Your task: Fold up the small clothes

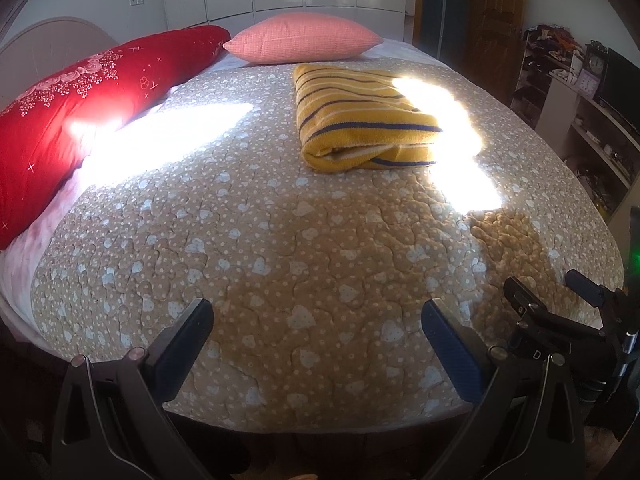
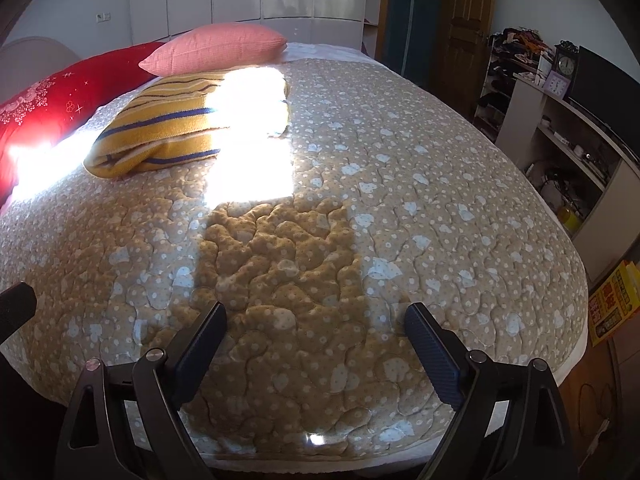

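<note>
A yellow garment with dark blue and white stripes (image 1: 362,120) lies folded on the far part of the bed; it also shows in the right wrist view (image 2: 172,132), partly washed out by sunlight. My left gripper (image 1: 318,312) is open and empty over the near edge of the bed. My right gripper (image 2: 316,316) is open and empty, also at the near edge; its body shows in the left wrist view (image 1: 560,316) to the right of the left gripper. Both are well short of the garment.
The bed has a beige quilt with white hearts (image 1: 280,240). A pink pillow (image 1: 304,38) and a long red pillow (image 1: 80,108) lie at the back and left. Shelves with clutter and clocks (image 2: 568,120) stand to the right. A yellow box (image 2: 612,304) sits by the bed's right corner.
</note>
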The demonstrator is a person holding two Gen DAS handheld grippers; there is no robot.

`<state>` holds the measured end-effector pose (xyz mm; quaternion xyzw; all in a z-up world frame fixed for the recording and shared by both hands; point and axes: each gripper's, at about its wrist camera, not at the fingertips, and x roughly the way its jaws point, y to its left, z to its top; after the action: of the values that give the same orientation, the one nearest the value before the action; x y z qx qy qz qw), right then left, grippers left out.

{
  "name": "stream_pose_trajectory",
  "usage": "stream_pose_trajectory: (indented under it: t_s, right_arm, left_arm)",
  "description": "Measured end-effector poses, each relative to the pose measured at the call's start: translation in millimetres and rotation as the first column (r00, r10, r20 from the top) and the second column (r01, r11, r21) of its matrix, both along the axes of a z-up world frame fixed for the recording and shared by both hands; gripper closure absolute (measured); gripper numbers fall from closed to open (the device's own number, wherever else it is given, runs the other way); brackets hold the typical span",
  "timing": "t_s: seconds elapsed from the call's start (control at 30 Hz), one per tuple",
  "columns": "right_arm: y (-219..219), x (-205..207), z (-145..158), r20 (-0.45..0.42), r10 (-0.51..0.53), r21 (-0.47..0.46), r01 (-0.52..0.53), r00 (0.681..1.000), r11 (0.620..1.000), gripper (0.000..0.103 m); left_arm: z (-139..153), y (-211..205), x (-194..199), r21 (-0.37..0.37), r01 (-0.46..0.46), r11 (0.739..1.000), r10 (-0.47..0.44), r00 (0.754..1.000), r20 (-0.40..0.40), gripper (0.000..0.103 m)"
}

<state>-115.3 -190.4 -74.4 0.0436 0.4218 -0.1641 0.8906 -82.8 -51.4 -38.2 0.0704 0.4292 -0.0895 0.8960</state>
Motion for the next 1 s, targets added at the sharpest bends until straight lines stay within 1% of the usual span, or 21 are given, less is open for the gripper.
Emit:
stream_pose_trajectory:
  t_s: [0.13, 0.37, 0.5, 0.67, 0.87, 1.0]
  right_arm:
    - [-1, 0, -2, 0.000, 0.000, 0.000, 0.000, 1.000, 1.000, 0.007]
    - [-2, 0, -4, -0.001, -0.010, 0.010, 0.010, 1.000, 1.000, 0.004]
    - [-1, 1, -6, -0.004, -0.010, -0.001, 0.010, 1.000, 1.000, 0.003]
    - [-2, 0, -6, -0.003, -0.008, 0.004, 0.008, 1.000, 1.000, 0.002]
    - [-1, 0, -7, -0.003, -0.007, 0.002, 0.007, 1.000, 1.000, 0.002]
    - [-1, 0, -7, -0.003, -0.006, 0.002, 0.006, 1.000, 1.000, 0.002]
  left_arm:
    - [-6, 2, 3, 0.005, -0.005, 1.000, 0.005, 1.000, -0.014, 0.000]
    - [-25, 9, 11, -0.011, -0.024, 1.000, 0.023, 0.996, -0.089, 0.000]
    - [-38, 14, 16, -0.011, -0.047, 0.999, 0.045, 0.990, -0.134, 0.000]
    - [-39, 13, 14, 0.007, -0.042, 0.999, 0.043, 0.992, -0.123, 0.000]
    - [-46, 13, 18, 0.017, -0.047, 0.999, 0.049, 0.987, -0.150, 0.000]
    - [-47, 13, 18, 0.030, -0.037, 0.999, 0.041, 0.988, -0.151, 0.000]
